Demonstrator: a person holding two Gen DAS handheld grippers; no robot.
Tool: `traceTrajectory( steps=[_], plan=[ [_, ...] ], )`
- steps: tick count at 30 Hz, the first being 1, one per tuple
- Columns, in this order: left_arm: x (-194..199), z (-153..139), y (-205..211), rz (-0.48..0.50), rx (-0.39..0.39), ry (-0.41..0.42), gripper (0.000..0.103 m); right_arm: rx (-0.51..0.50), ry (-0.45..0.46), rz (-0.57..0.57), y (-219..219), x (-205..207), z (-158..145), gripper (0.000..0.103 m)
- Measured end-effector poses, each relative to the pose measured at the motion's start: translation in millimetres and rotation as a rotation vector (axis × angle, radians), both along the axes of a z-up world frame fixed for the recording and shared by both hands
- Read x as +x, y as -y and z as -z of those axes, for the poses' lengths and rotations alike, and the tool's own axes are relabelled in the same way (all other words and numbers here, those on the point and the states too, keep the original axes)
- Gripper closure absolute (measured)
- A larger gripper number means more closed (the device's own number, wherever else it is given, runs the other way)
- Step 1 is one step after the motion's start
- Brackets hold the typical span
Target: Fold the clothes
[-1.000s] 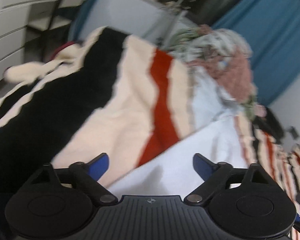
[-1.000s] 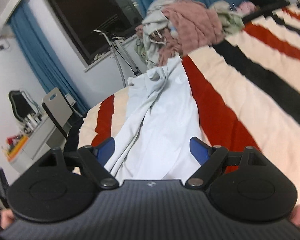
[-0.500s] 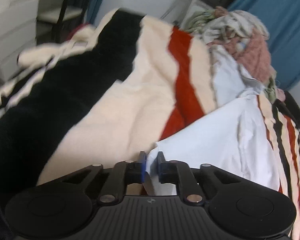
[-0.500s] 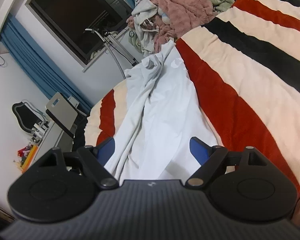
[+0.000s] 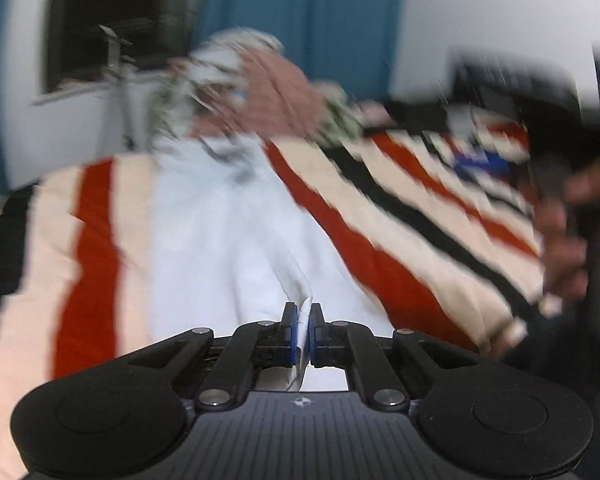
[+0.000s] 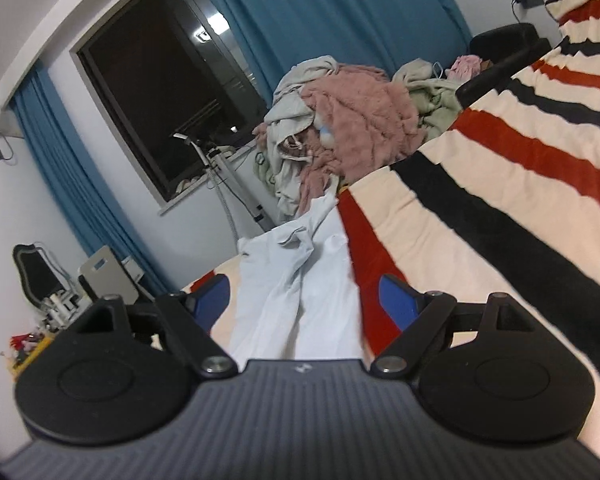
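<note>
left claw on white garment

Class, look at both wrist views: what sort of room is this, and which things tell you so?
Most likely a bedroom at night: a bed under a striped blanket, a heap of unfolded clothes at its far end, and blue curtains beside a dark window.
</note>
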State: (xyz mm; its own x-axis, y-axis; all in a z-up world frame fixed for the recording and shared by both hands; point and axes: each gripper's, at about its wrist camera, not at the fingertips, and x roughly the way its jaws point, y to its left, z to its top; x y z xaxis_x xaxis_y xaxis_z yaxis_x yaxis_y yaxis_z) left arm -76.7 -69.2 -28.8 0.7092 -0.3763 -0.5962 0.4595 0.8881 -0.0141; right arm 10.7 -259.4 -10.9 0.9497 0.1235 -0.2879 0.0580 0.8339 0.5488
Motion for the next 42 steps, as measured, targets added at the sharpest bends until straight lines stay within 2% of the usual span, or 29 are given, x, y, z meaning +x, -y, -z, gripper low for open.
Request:
traceTrajectory(
  steps=[5,7,8,9,12,15,17,19,20,23,24,26,29,33,35,38,40,42],
  plan=[
    [13,40,25,0.031,0.077,-0.100,0.095,0.028,-0.035,-0.037,0,6,9,0.019],
    [16,39,22,0.030,0.054,-0.121,0.085,0.020,-0.038,-0.052,-3,7,10,0.019],
    [18,36,18,0.026,0.027,-0.130,0.073,0.017,-0.040,-0.059,-4,7,11,0.019],
    [19,31,12,0.018,0.002,-0.133,0.055,0.013,-0.041,-0.065,-5,7,11,0.019],
    [24,14,-7,0.002,-0.067,-0.129,0.041,0.006,-0.038,-0.070,-7,5,11,0.019],
    [33,-12,-23,-0.018,-0.081,-0.089,0.024,-0.003,-0.032,-0.076,-10,7,10,0.019],
    [47,-23,-33,-0.053,-0.068,-0.050,0.022,-0.010,-0.028,-0.080,-12,8,10,0.019],
    [66,-29,-41,-0.104,-0.056,-0.031,0.022,-0.014,-0.027,-0.089,-14,11,9,0.024],
    [74,-32,-45,-0.131,-0.059,-0.029,0.020,-0.005,-0.033,-0.107,-15,16,9,0.027],
    [97,-32,-58,-0.206,-0.097,-0.011,0.019,0.025,-0.071,-0.164,-22,41,7,0.047],
    [104,-31,-62,-0.228,-0.111,-0.003,0.017,0.034,-0.085,-0.184,-25,52,7,0.054],
    [112,-25,-70,-0.265,-0.140,0.001,0.015,0.044,-0.116,-0.227,-33,83,6,0.058],
    [120,-15,-83,-0.302,-0.177,0.008,0.013,0.011,-0.163,-0.267,-51,143,14,0.058],
    [123,2,-89,-0.361,-0.142,0.094,0.012,-0.028,-0.233,-0.301,-76,228,38,0.058],
    [129,8,-96,-0.369,-0.164,0.088,0.012,-0.053,-0.275,-0.289,-85,275,53,0.060],
    [141,19,-109,-0.383,-0.234,0.040,0.012,-0.196,-0.253,-0.234,-100,336,67,0.062],
    [151,27,-117,-0.395,-0.257,0.007,0.012,-0.275,-0.226,-0.188,-107,370,77,0.070],
    [160,32,-121,-0.384,-0.255,0.010,0.012,-0.314,-0.236,-0.140,-108,401,87,0.073]
  ],
)
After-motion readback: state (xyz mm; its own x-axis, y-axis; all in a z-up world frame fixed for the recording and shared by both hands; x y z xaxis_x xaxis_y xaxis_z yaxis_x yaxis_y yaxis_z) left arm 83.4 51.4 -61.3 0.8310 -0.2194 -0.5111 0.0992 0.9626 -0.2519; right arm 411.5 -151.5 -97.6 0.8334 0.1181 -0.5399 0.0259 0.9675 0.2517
